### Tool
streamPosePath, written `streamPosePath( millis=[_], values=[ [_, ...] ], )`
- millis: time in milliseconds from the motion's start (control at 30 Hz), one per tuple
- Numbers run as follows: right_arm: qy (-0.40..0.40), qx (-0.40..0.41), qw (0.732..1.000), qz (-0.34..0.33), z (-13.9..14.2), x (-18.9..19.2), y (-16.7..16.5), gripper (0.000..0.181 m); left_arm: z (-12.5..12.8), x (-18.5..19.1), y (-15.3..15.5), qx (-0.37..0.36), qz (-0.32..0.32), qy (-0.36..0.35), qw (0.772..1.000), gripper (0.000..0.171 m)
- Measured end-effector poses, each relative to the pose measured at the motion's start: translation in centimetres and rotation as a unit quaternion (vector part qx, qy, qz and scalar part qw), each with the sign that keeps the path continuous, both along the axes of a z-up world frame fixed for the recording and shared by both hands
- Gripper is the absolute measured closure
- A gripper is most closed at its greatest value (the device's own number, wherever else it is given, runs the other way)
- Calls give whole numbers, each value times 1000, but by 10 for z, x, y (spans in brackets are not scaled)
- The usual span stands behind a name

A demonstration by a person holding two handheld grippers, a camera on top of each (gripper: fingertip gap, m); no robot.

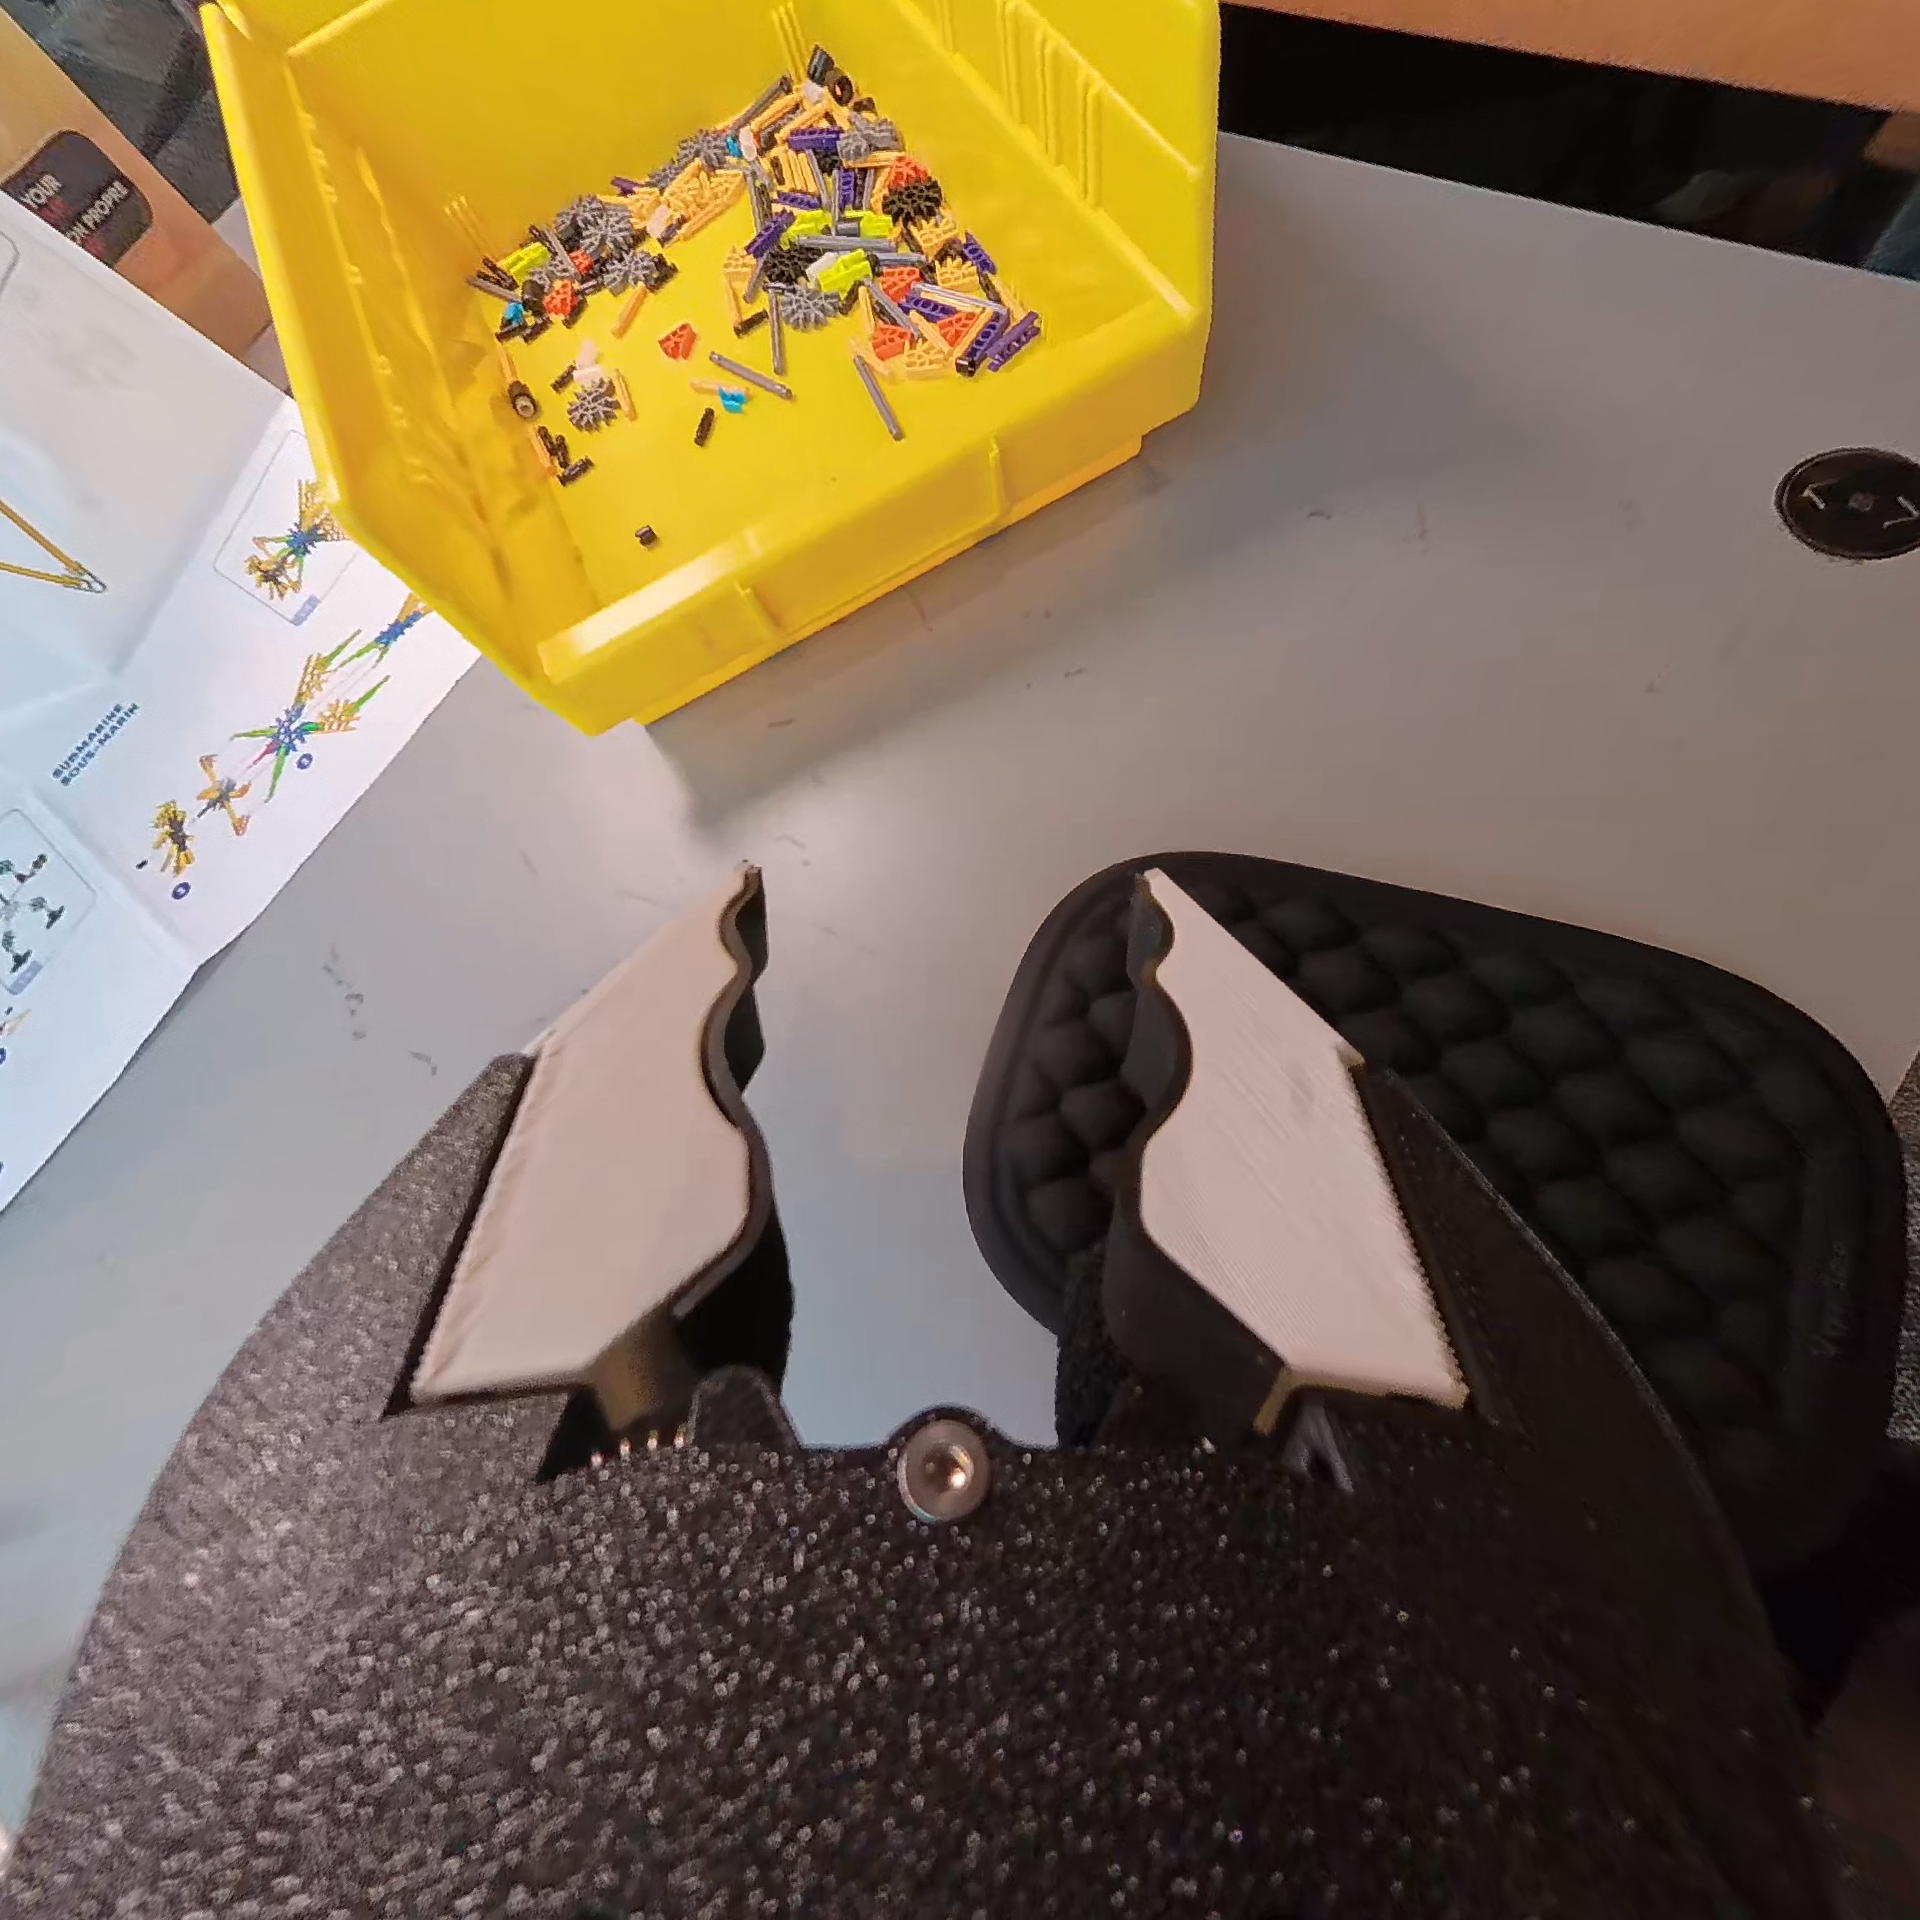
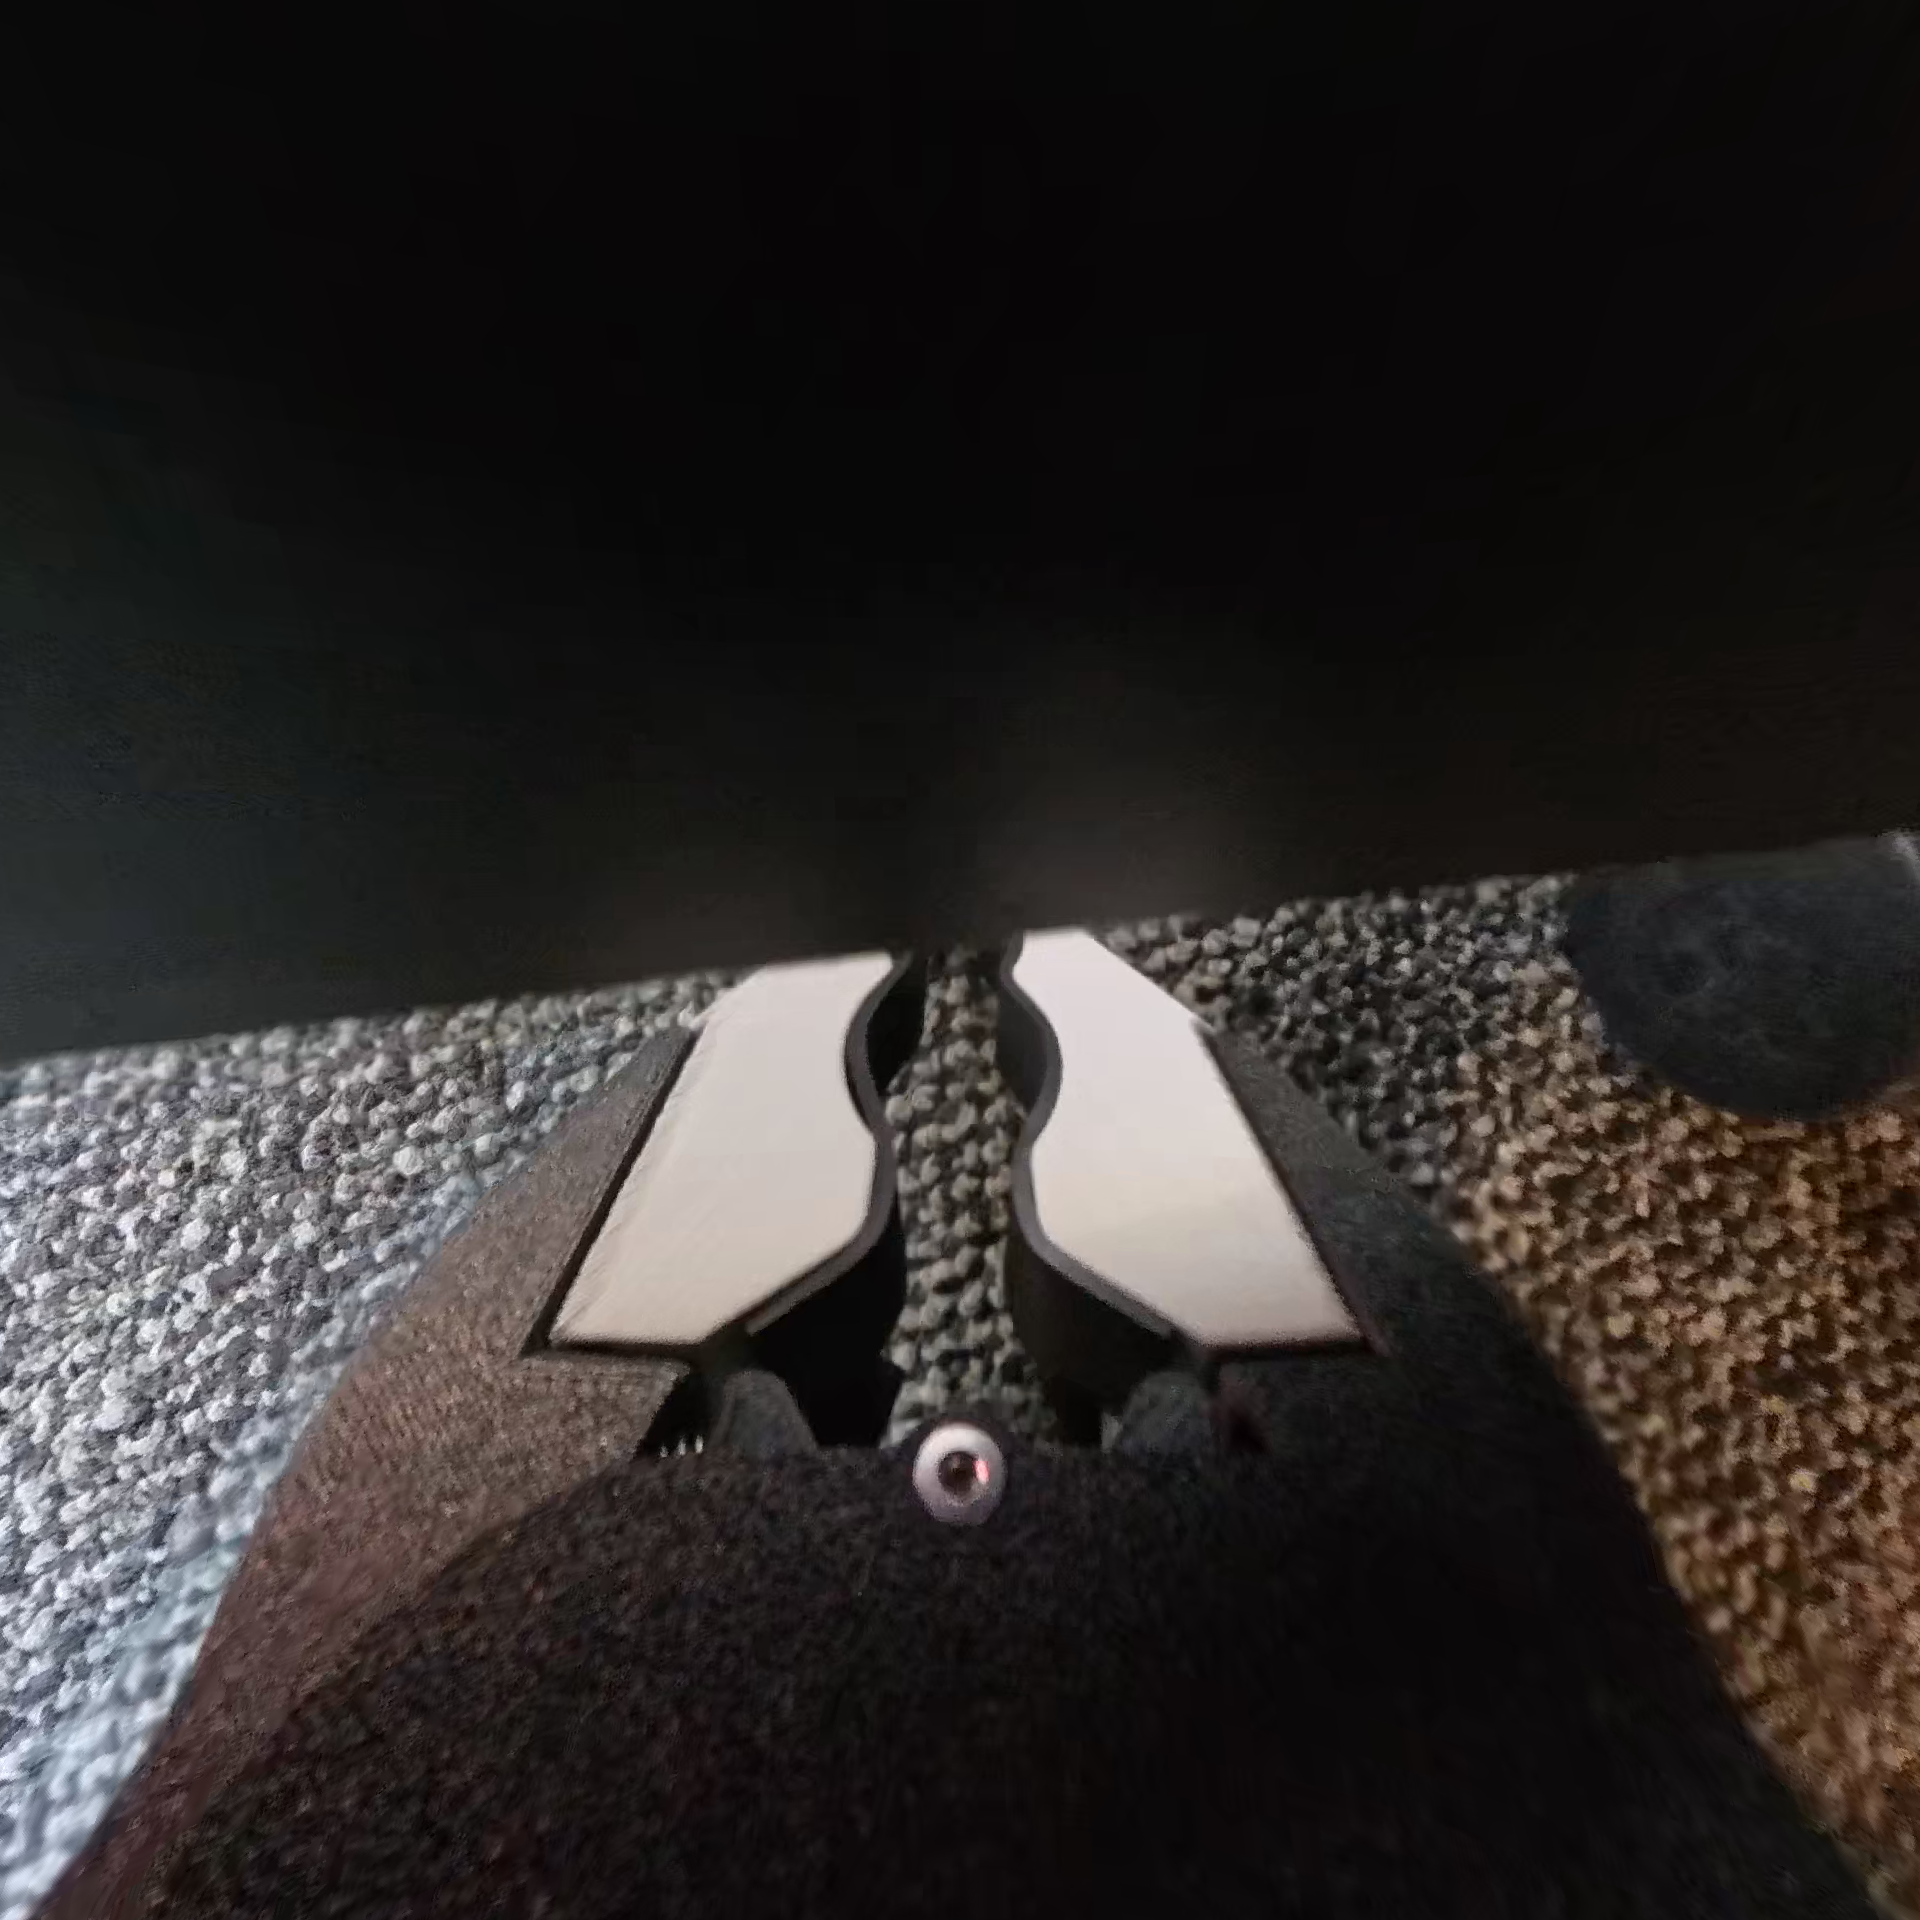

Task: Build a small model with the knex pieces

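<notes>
My left gripper (image 1: 948, 878) is open and empty, held just above a grey table (image 1: 1351, 675). Its right finger (image 1: 1278, 1122) is over the edge of a black quilted pad (image 1: 1558, 1060). Ahead stands a yellow plastic bin (image 1: 852, 613) with several small coloured construction pieces (image 1: 790, 260) loose on its floor. My right gripper (image 2: 954, 951) is empty, low over speckled grey carpet (image 2: 312, 1195). Its jaws stand a narrow gap apart and face a dark space where nothing can be made out.
A printed instruction sheet (image 1: 156, 727) lies on the table left of the bin, with a brown box (image 1: 94, 208) behind it. A round black cable port (image 1: 1855, 504) sits in the table at the right. A black rounded object (image 2: 1745, 987) lies on the carpet at the right. About 80 cm separates my left fingertips from my right.
</notes>
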State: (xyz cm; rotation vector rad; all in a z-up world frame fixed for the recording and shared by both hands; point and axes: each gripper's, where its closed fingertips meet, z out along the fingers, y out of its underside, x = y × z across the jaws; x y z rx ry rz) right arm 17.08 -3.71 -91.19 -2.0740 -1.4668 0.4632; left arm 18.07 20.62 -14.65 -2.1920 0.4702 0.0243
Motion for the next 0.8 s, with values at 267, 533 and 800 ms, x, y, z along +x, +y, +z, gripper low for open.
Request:
streamPosePath(
  millis=[267, 533, 800],
  values=[
    [21, -57, 997, -52, 0, 13, -4, 180, 13, -1, 2, 14, 21, -46, 999, 103],
    [162, -158, 936, -270, 36, 93, 16, 181, 6, -2, -2, 11, 13, -70, 997, 103],
    [387, -186, 791, -435, 154, 169, 75, 180, -1, -18, -16, 13, 19, -111, 994, 104]
  ],
)
